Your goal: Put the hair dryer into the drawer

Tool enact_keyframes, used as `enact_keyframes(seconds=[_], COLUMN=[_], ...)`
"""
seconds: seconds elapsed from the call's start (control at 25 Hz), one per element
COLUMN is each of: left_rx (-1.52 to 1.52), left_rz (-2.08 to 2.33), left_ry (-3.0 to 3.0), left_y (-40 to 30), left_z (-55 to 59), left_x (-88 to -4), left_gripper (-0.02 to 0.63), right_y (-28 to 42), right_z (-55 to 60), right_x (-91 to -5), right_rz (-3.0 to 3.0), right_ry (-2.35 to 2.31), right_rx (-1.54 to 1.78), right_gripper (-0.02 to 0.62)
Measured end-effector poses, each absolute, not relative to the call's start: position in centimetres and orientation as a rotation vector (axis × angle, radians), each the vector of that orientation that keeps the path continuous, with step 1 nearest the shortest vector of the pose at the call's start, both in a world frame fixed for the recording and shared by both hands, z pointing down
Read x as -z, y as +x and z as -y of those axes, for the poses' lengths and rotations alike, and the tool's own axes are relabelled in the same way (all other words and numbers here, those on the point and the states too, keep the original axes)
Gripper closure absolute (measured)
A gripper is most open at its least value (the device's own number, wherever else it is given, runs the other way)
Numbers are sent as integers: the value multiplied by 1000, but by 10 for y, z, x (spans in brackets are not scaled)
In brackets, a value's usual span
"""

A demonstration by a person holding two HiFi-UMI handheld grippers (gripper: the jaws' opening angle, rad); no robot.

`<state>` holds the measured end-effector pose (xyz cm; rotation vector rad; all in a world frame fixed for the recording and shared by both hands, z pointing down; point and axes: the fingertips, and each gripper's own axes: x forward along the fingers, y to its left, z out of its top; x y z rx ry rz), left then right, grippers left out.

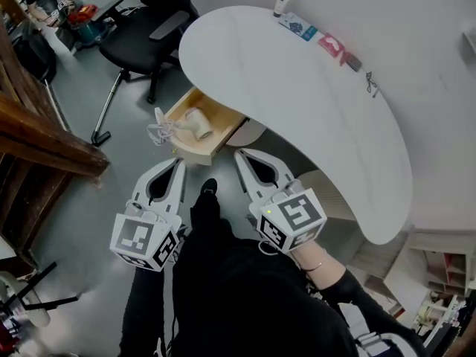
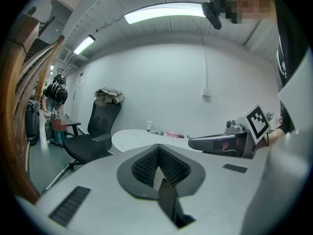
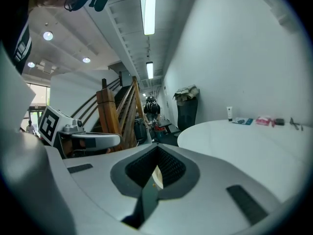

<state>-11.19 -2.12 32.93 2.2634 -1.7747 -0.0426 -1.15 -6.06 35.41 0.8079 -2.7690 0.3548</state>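
In the head view the wooden drawer (image 1: 186,149) stands pulled out from under the white table (image 1: 297,88). A cream hair dryer (image 1: 198,123) lies inside it, and its pale cable (image 1: 161,128) bunches over the drawer's left rim. My left gripper (image 1: 178,163) is below the drawer, apart from it, jaws shut and holding nothing. My right gripper (image 1: 241,155) is beside the drawer's near right corner, jaws together and holding nothing. Both gripper views show closed jaws, the left gripper (image 2: 157,148) and the right gripper (image 3: 157,149), pointing over the table; neither shows the drawer.
A black office chair (image 1: 145,32) stands past the drawer at the left. A wooden staircase (image 1: 37,136) runs along the left edge. A small tube (image 1: 280,4), cards (image 1: 300,27) and a pink item (image 1: 332,45) lie at the table's far edge. My dark-clothed legs and shoe (image 1: 209,188) are between the grippers.
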Motion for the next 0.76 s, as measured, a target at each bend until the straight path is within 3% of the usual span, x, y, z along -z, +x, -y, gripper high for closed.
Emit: enact_keyframes(seconds=[0.76], left_rx=[121], left_rz=[1894], left_ry=[2281], left_y=[-96], left_z=[-42], left_x=[-298], left_gripper=[598], right_y=[51], right_z=[10], right_x=[-306], right_rz=[2874], right_ry=[883], right_rx=[-264], right_gripper=[595])
